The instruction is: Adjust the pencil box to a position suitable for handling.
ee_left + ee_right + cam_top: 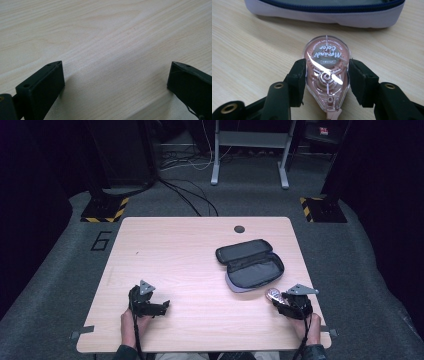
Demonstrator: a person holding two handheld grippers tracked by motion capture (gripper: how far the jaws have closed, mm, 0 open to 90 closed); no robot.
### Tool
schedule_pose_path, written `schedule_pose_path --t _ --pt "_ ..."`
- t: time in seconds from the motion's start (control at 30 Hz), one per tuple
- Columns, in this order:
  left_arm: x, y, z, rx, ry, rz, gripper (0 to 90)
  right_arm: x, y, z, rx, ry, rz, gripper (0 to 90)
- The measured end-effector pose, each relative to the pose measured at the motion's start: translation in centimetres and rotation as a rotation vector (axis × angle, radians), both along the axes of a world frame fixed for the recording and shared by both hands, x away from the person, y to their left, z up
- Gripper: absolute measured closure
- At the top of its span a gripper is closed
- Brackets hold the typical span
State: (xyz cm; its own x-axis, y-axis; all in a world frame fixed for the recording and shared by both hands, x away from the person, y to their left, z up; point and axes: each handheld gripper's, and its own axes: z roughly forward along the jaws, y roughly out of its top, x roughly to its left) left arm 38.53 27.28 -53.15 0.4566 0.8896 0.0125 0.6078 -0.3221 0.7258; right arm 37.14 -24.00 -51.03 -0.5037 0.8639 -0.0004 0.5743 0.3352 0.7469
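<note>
High view: wooden desk (190,270), open pencil case (250,265), pink correction tape dispenser (274,295) near the front right edge.
Right gripper (327,75) pinches the dispenser's (327,72) flat sides: light, stiff, slick clear plastic, likely to crack if squeezed hard. Left gripper (115,77) rests spread, holding nothing.

Pale wood-grain tabletop (170,245) on grey carpet floor (60,270), marked "6" (101,241) at left. Black-and-yellow hazard-striped bases (104,210) at both far corners. Grey metal frame (248,142) and loose cables (187,195) beyond. Dark surroundings.
</note>
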Motion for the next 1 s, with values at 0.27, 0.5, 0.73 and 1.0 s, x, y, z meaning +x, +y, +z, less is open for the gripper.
schedule_pose_path --t 0.27,0.5,0.73,1.0 --pt "0.0 0.0 0.0 0.0 0.0 0.0 0.9 -1.4 1.4 1.3 0.012 -0.027 0.044 49.6" --pt "0.0 0.0 0.0 0.0 0.001 0.0 0.9 -2.0 3.3 1.2 0.011 -0.018 0.091 49.6" --pt "0.0 0.0 0.0 0.001 0.0 0.0 0.9 -2.3 5.8 0.1 0.006 0.016 0.136 49.6" --pt "0.0 0.0 0.0 0.001 0.0 0.0 0.9 -2.7 6.9 -0.8 0.005 0.032 0.164 49.4"
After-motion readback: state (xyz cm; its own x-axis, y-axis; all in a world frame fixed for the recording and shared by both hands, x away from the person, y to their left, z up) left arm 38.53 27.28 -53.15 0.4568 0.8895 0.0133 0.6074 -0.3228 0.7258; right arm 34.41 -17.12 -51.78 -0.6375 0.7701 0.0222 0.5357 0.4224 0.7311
